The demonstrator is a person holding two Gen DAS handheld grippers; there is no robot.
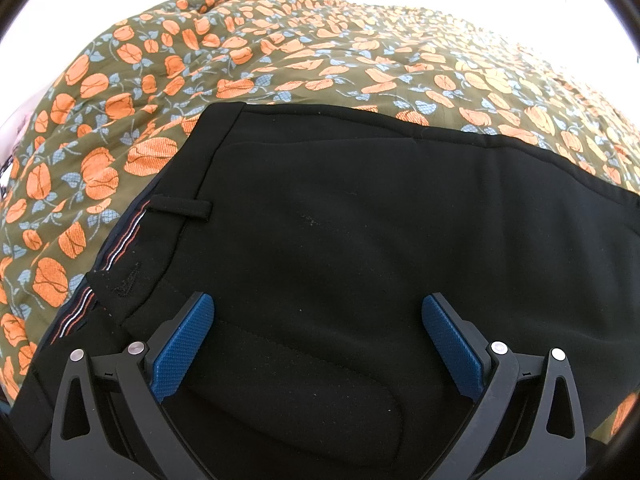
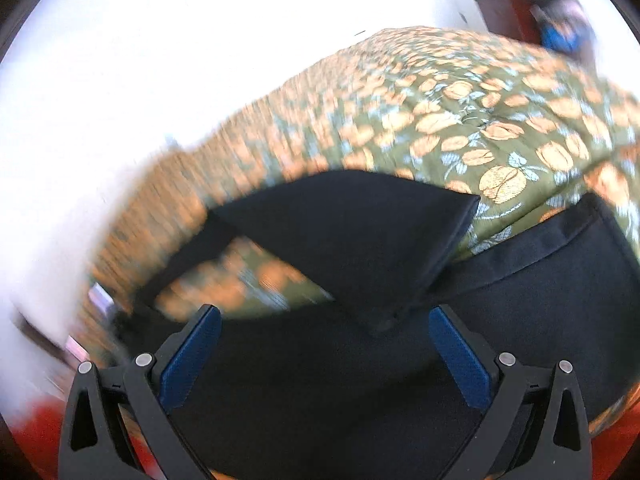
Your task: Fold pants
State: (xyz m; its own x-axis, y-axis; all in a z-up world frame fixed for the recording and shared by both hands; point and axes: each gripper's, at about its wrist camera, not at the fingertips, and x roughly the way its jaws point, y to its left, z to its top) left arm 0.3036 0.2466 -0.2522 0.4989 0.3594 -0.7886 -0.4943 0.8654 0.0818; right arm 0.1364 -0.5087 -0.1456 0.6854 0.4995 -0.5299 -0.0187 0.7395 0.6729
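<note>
Black pants [image 1: 340, 220] lie on a bed with a floral cover. In the left wrist view the waistband with a belt loop [image 1: 180, 208] and striped inner lining sits at the left. My left gripper [image 1: 318, 308] hovers open over the pants' upper part, with nothing between its blue pads [image 1: 184, 344]. The right wrist view is motion-blurred. It shows the black pants [image 2: 340, 380] with a leg end [image 2: 360, 240] folded over at an angle. My right gripper [image 2: 325, 320] is open above the black cloth.
The bedcover [image 1: 280, 52] is olive with orange flowers and blue leaves, and it is wrinkled. A white wall rises behind the bed. In the right wrist view, dark furniture with a blue item [image 2: 560, 36] stands at the far right, and something red [image 2: 36, 432] lies low left.
</note>
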